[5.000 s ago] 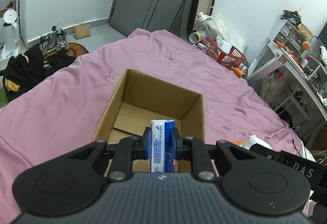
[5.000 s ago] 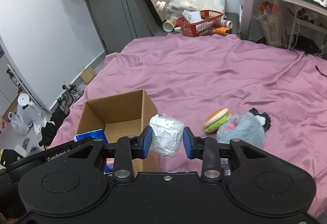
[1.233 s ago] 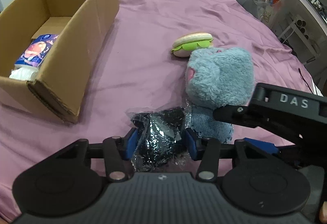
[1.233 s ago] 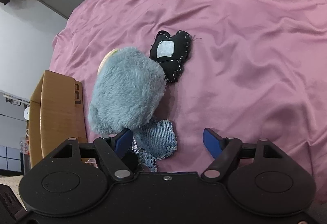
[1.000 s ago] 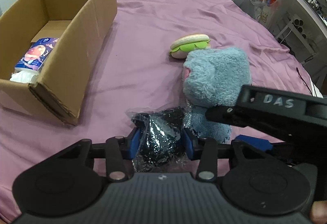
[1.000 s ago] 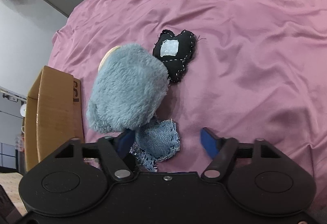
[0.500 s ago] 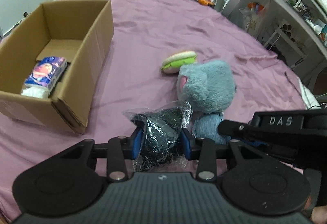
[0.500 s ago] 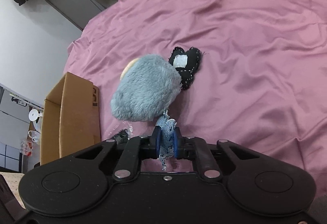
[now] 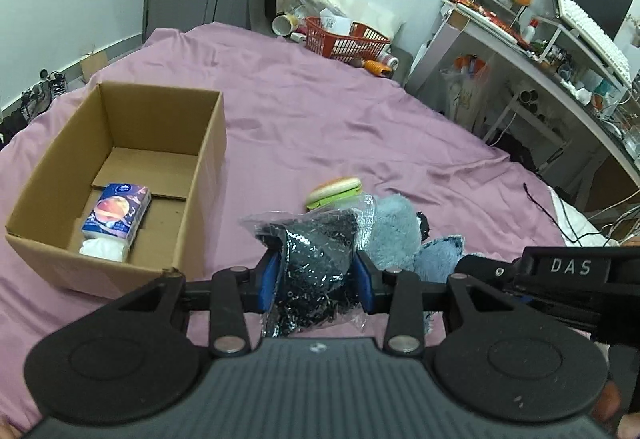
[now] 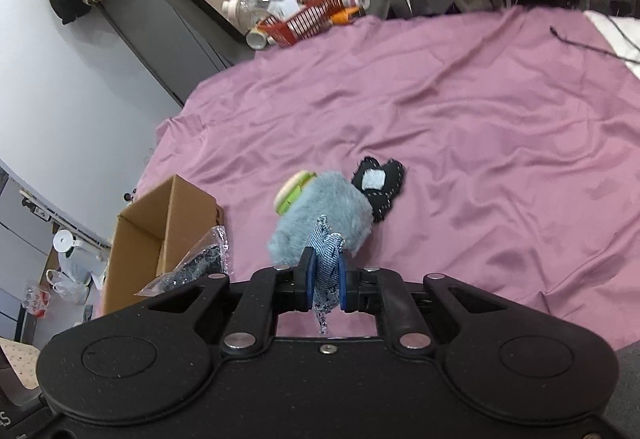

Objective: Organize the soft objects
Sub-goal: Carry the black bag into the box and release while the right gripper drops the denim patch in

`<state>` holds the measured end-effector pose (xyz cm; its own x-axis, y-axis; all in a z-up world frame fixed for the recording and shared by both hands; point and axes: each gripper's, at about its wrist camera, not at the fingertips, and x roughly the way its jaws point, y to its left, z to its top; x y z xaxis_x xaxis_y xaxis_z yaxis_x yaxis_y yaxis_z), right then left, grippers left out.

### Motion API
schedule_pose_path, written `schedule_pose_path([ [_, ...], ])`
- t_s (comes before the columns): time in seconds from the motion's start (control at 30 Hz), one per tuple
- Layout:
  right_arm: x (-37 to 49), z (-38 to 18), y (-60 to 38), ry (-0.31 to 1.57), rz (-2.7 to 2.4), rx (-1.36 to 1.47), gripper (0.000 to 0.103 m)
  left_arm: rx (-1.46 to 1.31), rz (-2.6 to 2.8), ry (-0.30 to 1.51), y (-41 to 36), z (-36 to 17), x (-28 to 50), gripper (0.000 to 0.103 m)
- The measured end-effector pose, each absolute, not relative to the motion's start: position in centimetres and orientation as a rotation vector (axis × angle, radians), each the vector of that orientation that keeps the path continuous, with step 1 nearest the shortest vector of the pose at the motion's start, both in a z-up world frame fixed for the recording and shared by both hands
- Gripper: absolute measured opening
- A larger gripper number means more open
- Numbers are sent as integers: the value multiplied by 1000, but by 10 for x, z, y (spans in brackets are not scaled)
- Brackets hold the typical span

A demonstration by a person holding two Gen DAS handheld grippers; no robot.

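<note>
Clamping a crinkly bag (image 9: pixel 316 263) of dark shreds between its blue pads, the left hand-held gripper (image 9: pixel 316 281) hangs above the purple bed (image 9: pixel 320 127). Ahead and to its left sits an open box (image 9: pixel 208 143), holding a tissue pack (image 9: pixel 117 213) and a white roll (image 9: pixel 103 249) at the near end. Just beyond the bag lie a burger toy (image 9: pixel 335 191) and a grey-blue plush (image 9: pixel 394 231), touching each other. The right hand-held gripper (image 10: pixel 325 281) is closed on a denim scrap (image 10: pixel 326 267), which stands up between its pads and trails below them. Directly ahead of it lies the plush, with the burger toy at the plush's far left and a black stitched heart (image 10: pixel 380 185) touching its far right. The bag and box show to this gripper's left.
</note>
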<state>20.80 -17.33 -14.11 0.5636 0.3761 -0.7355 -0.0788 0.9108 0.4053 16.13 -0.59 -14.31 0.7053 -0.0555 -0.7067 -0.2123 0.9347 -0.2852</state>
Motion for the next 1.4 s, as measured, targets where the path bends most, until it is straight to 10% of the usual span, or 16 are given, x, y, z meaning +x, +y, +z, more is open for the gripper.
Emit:
schedule_pose_path([
  [1.4,193,-87,-53,794,448,224,11,-483,212,679,123,-120,146,39],
])
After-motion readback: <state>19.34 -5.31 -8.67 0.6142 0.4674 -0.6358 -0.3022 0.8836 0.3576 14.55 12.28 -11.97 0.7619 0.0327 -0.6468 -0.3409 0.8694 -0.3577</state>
